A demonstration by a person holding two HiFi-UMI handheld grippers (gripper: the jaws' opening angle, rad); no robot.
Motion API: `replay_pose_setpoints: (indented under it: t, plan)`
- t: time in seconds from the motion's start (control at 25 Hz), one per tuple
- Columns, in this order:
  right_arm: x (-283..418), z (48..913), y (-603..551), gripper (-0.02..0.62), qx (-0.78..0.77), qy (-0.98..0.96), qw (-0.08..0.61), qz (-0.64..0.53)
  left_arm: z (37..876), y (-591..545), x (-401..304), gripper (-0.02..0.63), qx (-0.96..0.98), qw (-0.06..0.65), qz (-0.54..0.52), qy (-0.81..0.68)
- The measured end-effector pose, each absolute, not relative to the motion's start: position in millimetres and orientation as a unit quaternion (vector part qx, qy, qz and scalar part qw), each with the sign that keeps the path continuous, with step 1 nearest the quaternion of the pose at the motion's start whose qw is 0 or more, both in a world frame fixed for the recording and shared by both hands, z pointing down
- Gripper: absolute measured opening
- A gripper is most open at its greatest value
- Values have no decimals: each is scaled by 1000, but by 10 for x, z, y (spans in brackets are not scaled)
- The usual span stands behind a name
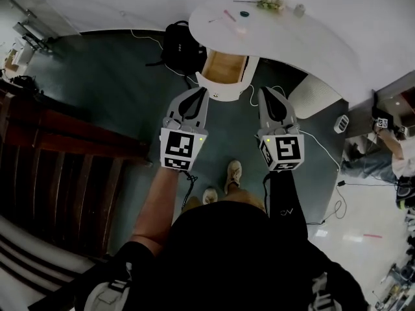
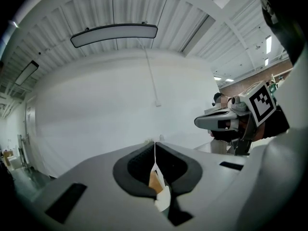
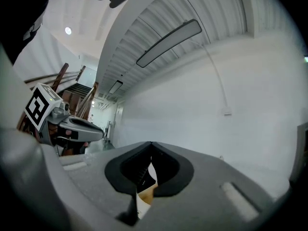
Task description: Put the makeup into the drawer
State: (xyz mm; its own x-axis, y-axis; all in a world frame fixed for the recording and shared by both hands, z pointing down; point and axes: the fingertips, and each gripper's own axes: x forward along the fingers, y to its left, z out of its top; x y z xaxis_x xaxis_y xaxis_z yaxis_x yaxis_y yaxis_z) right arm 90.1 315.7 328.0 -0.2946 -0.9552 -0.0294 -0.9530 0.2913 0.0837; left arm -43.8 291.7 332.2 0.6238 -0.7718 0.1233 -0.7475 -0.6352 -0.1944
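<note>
A white curved table [image 1: 311,37] stands ahead with its wood-lined drawer [image 1: 224,67] pulled open toward me. On the tabletop lie a pink stick [image 1: 230,15], a dark round compact [image 1: 244,13] and a small jar [image 1: 299,9]. My left gripper [image 1: 194,92] and right gripper [image 1: 269,92] are held side by side just short of the drawer front, both pointing at it. Both are shut with nothing between the jaws. In the left gripper view the jaws [image 2: 155,146] meet in a thin line. The right gripper view shows the same closed seam [image 3: 151,150].
A black backpack [image 1: 181,44] lies on the teal floor left of the drawer. A dark wooden staircase [image 1: 58,141] fills the left side. A white seat [image 1: 314,99] stands under the table at the right, with cables [image 1: 324,154] trailing past it. A person [image 1: 389,141] is at the far right.
</note>
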Motion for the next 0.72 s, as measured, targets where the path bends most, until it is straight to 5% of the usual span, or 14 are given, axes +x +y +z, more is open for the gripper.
replay_pose_setpoints:
  t: [0.72]
  plan:
    - [1546, 3327, 1882, 5, 567, -823, 2, -38, 3390, 1689, 134, 11, -881, 64, -116, 454]
